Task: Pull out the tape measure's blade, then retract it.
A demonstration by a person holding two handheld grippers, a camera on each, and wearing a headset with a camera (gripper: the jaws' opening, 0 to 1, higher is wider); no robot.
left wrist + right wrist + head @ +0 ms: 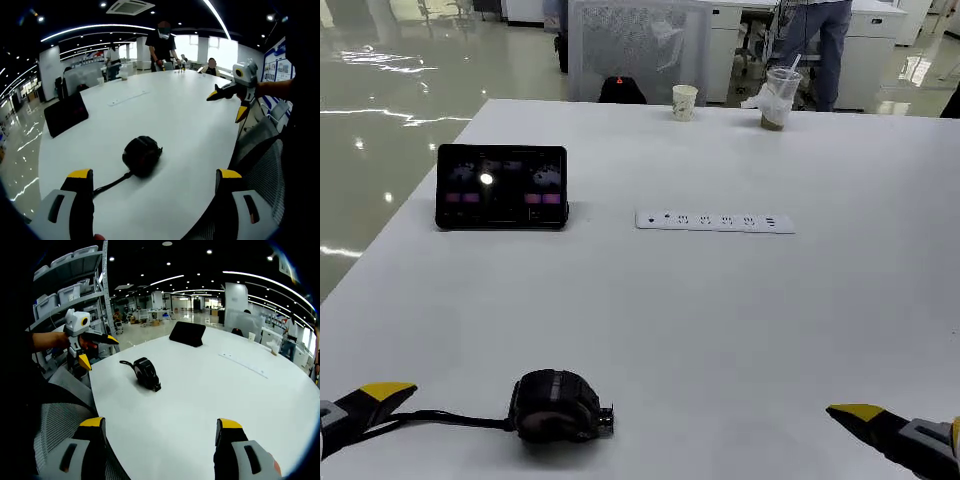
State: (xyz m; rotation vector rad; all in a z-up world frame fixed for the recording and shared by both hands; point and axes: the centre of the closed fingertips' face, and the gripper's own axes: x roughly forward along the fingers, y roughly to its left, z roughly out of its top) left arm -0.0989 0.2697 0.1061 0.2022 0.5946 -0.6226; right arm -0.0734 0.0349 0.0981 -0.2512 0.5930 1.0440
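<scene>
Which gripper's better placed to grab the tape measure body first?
Left. The left gripper is open and nearer the tape measure, whose strap trails toward it. The right gripper, also open, is farther off, on the side of the blade tip, so it probably suits pulling.

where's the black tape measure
Head view: the black tape measure lies near the front edge of the white table, left of centre, right of the left gripper.

A white table [740, 320] bears a dark tablet [501, 187], a power strip [714, 222], a paper cup [685, 102] and seemingly a plastic cup [779, 98].
</scene>
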